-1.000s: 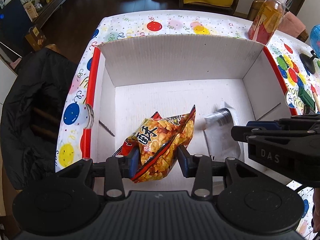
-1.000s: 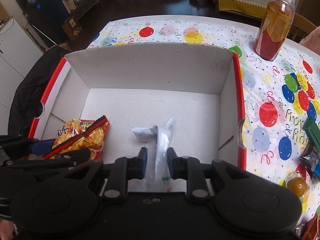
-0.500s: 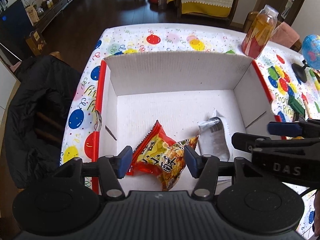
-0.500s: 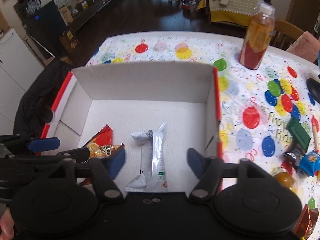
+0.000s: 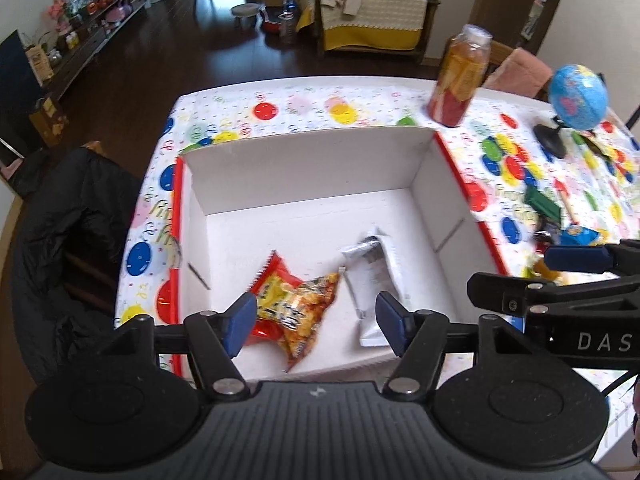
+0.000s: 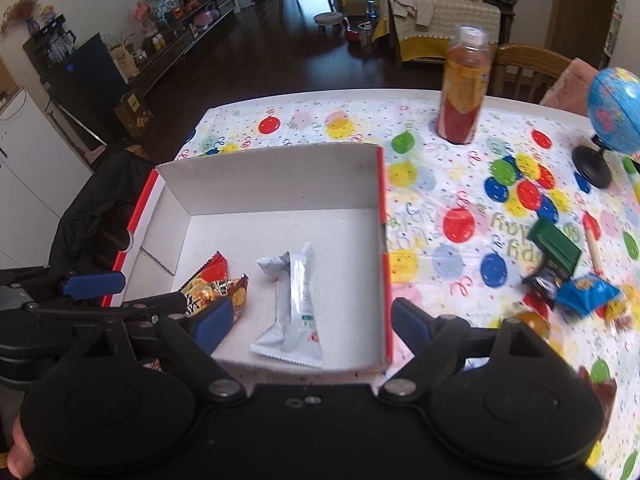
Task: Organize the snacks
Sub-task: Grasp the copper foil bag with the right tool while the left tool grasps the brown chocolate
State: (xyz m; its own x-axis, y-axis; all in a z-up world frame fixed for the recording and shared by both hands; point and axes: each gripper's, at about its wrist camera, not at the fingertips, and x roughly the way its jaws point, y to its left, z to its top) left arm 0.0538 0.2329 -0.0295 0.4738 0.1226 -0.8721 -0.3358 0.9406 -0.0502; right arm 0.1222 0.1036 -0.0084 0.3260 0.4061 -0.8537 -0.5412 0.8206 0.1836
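Note:
A white cardboard box with red edges [image 5: 304, 168] [image 6: 264, 180] sits on the balloon tablecloth. Inside it lie a red-and-orange snack bag [image 5: 296, 304] [image 6: 212, 286] and a white snack packet [image 5: 376, 276] [image 6: 294, 304]. My left gripper [image 5: 316, 322] is open and empty, above the box's near edge over the orange bag. My right gripper [image 6: 310, 322] is open and empty, above the near right corner over the white packet. Several loose snacks [image 6: 576, 288] [image 5: 568, 236] lie on the cloth right of the box.
An orange drink bottle [image 6: 464, 88] [image 5: 460, 80] stands behind the box. A blue globe [image 6: 614, 108] [image 5: 576, 96] on a black stand is at the far right. A green box [image 6: 556, 244] and a pencil [image 6: 592, 246] lie near the loose snacks. A black jacket [image 5: 68, 216] hangs left of the table.
Both grippers opened and let go of their snacks: the orange bag and the white packet now lie in the box. Both grippers have pulled up and back from the box.

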